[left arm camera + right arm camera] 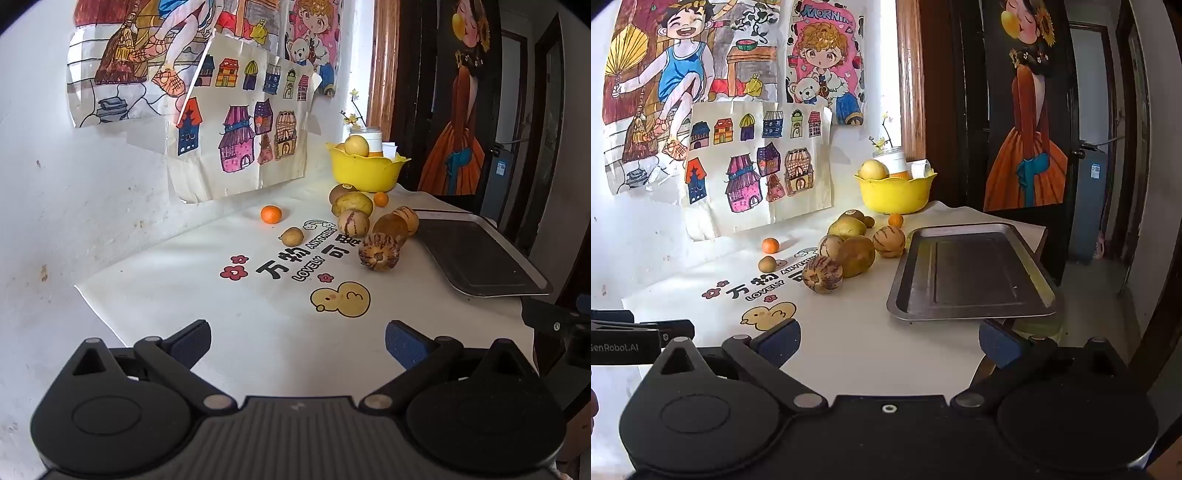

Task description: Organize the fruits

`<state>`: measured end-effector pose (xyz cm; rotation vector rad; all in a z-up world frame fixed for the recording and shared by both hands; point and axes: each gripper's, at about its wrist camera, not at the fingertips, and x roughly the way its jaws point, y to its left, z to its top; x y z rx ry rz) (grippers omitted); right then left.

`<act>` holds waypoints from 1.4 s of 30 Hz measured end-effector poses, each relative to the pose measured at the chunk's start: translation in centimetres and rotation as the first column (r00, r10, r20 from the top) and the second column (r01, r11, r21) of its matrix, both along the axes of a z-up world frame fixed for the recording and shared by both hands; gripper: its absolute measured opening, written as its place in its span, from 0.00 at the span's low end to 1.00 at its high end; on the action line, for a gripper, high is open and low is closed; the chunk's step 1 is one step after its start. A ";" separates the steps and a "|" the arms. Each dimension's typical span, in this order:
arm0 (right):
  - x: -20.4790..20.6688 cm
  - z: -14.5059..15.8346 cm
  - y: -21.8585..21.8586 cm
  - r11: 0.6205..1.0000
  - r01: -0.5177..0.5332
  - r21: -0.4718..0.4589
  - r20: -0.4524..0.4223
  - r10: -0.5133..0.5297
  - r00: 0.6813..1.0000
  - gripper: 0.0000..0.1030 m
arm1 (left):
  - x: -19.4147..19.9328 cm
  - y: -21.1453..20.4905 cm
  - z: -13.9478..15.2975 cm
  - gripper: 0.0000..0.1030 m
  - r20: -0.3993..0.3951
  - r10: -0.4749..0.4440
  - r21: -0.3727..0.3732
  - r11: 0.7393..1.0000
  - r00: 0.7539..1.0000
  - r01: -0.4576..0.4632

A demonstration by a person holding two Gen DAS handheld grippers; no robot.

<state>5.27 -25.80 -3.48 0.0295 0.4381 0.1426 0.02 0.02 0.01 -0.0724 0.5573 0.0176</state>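
Tray [971, 273] bare; fruits [849, 251] loose on cloth [871, 343]; left gripper [297, 345], right gripper [888, 343] wide apart, holding nothing; sorting unstarted

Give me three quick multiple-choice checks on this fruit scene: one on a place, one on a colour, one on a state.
1. Where does the dark rectangular metal tray lie relative to the cluster of striped and yellow-brown fruits?
A. To their right
B. To their left
C. Under them

2. What colour is the scalloped plastic bowl at the back?
A. Blue
B. Yellow
C. White

3. What state are both grippers in?
A. Shut on a fruit
B. Shut on nothing
C. Open, holding nothing

Answers:
1. A, since the right wrist view shows the tray bare, right of the fruits.
2. B, its wall is bright yellow in both views.
3. C, the left gripper and right gripper have their fingers spread wide above the white printed tablecloth.
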 end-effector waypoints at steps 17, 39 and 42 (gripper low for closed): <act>-0.1 0.0 0.1 1.000 -0.006 0.001 -0.005 0.006 1.000 1.00 | -0.3 0.4 -0.3 1.00 0.002 0.002 0.000 1.000 1.000 -0.002; -0.1 -0.2 0.4 1.000 -0.016 -0.010 -0.013 0.015 1.000 1.00 | -0.1 0.3 -0.9 1.00 -0.017 0.010 -0.019 1.000 1.000 -0.010; -0.2 -0.2 0.4 1.000 -0.017 -0.011 -0.014 0.017 1.000 1.00 | 0.0 0.3 -0.9 1.00 -0.019 0.012 -0.023 1.000 1.000 -0.013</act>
